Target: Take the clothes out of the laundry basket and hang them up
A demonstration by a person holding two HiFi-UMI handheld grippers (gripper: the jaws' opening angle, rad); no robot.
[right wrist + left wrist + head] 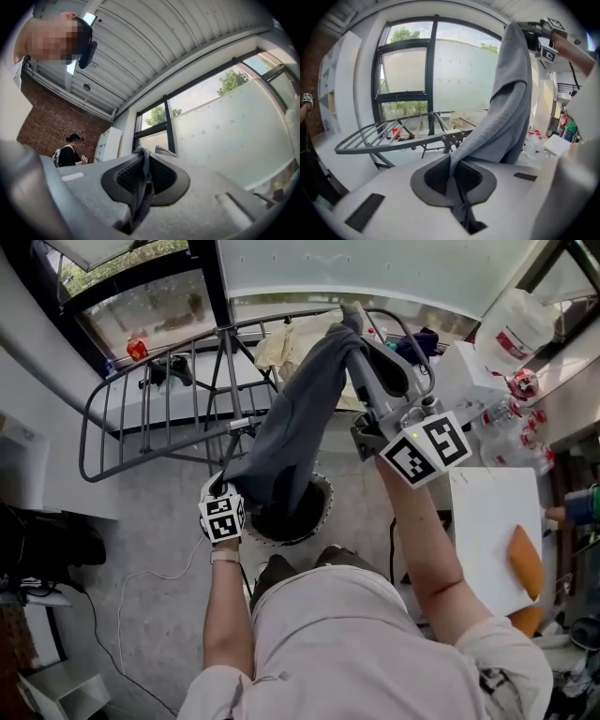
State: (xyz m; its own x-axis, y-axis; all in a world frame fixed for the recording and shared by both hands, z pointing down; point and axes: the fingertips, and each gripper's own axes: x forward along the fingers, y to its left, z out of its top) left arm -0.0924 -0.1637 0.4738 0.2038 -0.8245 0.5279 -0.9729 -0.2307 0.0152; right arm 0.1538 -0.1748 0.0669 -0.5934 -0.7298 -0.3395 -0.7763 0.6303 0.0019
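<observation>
A long grey garment [300, 418] hangs stretched between my two grippers above the round dark laundry basket [322, 505]. My right gripper [354, 320] is raised high and shut on the garment's top end [142, 180]. My left gripper [228, 491] is low beside the basket, shut on the garment's lower edge [501, 117]; the cloth is pinched between its pads [452, 164]. In the left gripper view the right gripper [533, 33] shows at the top right, with the cloth draping down from it. The grey drying rack [155, 418] stands behind and to the left of the garment.
A cream cloth [281, 343] lies on the rack's far side. A white table [492, 531] with an orange object [526, 562] stands on the right, with bottles [511, 329] behind it. A cable [141, 587] trails over the floor. Another person [70, 152] stands far off.
</observation>
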